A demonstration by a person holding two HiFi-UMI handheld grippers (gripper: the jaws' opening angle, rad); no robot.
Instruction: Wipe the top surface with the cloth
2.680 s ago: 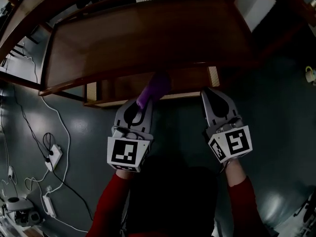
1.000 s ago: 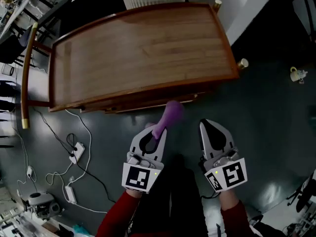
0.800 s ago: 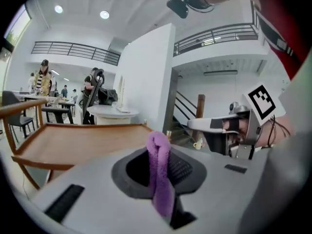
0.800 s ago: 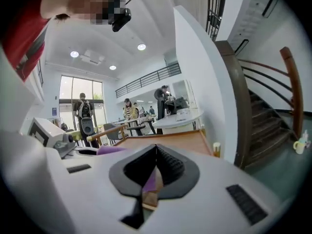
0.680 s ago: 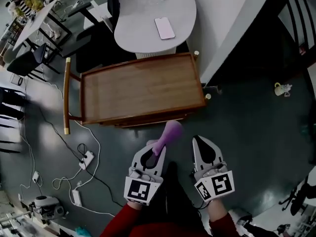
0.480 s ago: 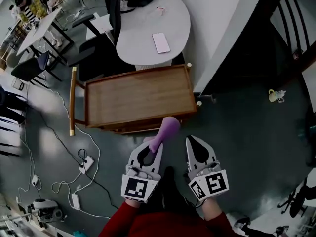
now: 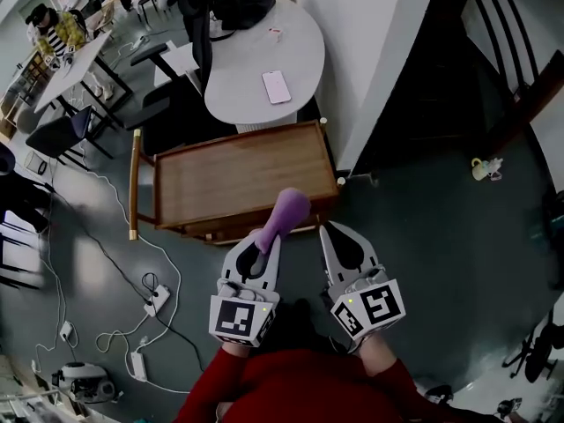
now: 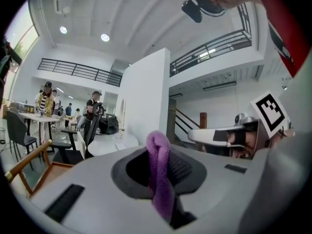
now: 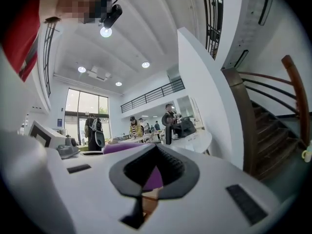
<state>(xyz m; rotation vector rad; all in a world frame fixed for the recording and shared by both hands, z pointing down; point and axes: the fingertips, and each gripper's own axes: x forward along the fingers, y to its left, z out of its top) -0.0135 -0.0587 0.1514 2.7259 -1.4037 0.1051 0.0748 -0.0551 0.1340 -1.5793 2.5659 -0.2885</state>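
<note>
The left gripper (image 7: pixel 262 247) has its jaws closed on the purple cloth (image 7: pixel 282 211), which points forward. The wooden tabletop (image 7: pixel 231 176) lies ahead and well below, nearer to this gripper. The right gripper (image 7: pixel 328 233) has its jaws closed on nothing.

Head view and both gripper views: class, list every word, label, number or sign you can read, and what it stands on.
No words or numbers can be read in any view.
On the left tool and right tool: black-and-white square markers, patterns only, no letters.
On the pale flat phone on the round white table: no legible print.
On the purple cloth in the left tool: no label shows.
</note>
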